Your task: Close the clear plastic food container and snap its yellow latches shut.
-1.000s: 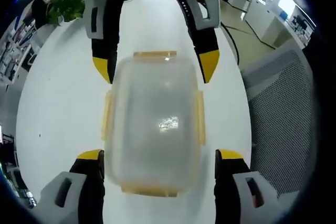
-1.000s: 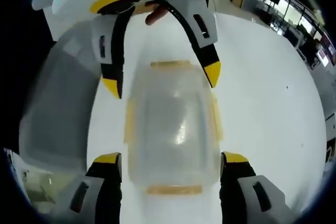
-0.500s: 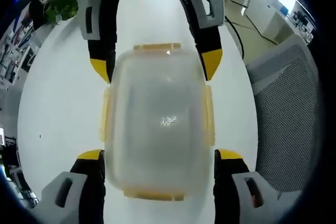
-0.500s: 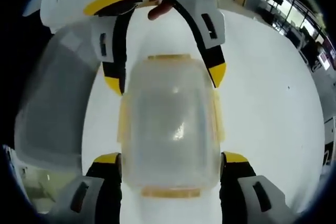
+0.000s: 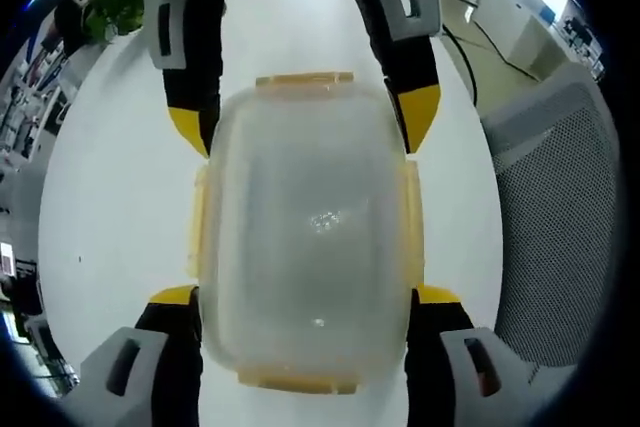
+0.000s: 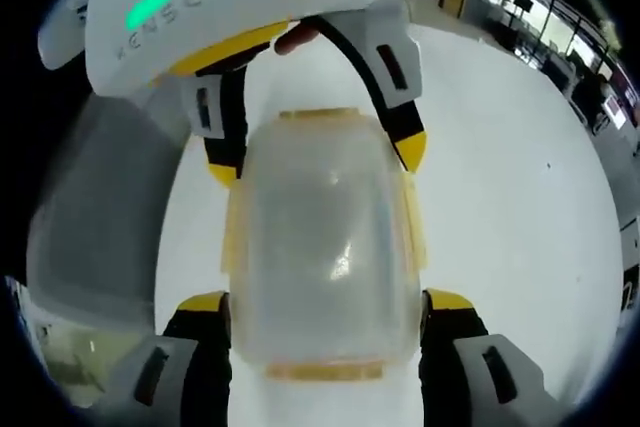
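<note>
Left gripper view, container: the clear plastic food container (image 5: 305, 237) lies on the white desk (image 5: 110, 207), lid seated on top, lengthwise between both grippers' jaws.
Lid: frosted and resting flat on the base; whether it is pressed fully home I cannot tell.
Latches: yellow latches (image 5: 297, 79) show on all four sides; the side ones lie close along the walls, but snapped or loose I cannot judge.
Left gripper: the left gripper (image 5: 305, 297) is spread wide, its yellow-tipped jaws flanking the near end of the container, just beside the walls and squeezing nothing.
Right gripper view: the same container (image 6: 320, 247) lies between this tool's own jaws, with the far end latch (image 6: 325, 115) at the top.
Right gripper: the right gripper (image 6: 325, 302) is also released, jaws apart on either side of its end of the container.
Why so: the two tools face each other from opposite ends, a stance that seems meant to bracket the container so that it cannot slide while latches are pushed.
Desk: the container sits toward the desk edge nearest the mesh chair (image 5: 555, 227); a green plant (image 5: 110, 2) stands at the far corner.
Next: probably close one tool on a side latch and press it in.
</note>
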Motion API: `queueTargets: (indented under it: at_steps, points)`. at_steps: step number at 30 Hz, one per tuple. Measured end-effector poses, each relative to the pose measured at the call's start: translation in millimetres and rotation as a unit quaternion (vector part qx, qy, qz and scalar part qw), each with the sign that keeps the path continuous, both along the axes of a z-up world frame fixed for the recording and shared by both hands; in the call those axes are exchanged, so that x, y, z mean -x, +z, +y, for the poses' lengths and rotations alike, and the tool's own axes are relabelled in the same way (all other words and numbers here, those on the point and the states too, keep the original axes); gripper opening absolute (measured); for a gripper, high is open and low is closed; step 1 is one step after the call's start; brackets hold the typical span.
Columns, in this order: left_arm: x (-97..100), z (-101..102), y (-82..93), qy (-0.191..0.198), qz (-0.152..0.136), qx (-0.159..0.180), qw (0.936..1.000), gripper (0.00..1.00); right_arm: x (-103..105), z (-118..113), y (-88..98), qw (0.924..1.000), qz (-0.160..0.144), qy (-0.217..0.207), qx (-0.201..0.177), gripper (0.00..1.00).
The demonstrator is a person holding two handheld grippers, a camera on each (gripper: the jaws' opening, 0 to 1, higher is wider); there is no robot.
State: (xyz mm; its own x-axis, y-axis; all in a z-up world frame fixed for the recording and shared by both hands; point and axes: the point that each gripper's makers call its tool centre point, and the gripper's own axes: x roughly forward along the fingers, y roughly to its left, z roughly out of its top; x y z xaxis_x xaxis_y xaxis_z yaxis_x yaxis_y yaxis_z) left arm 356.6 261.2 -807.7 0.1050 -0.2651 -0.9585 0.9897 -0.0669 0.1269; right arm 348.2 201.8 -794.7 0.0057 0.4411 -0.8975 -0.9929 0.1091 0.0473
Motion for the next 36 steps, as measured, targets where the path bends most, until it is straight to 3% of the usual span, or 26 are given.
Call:
queueTargets:
  at_steps: [23,36]
  points:
    - [0.0,1.7,-0.1,0.009,0.0,0.001,1.0,0.83,-0.4,1.4,-1.0,1.0,-0.004,0.002,0.005,0.78]
    - [4.3,18.1,-1.9,0.013,0.001,-0.009,0.9999,0.83,3.8,17.4,-1.7,0.9999,-0.01,0.007,-0.009,0.78]
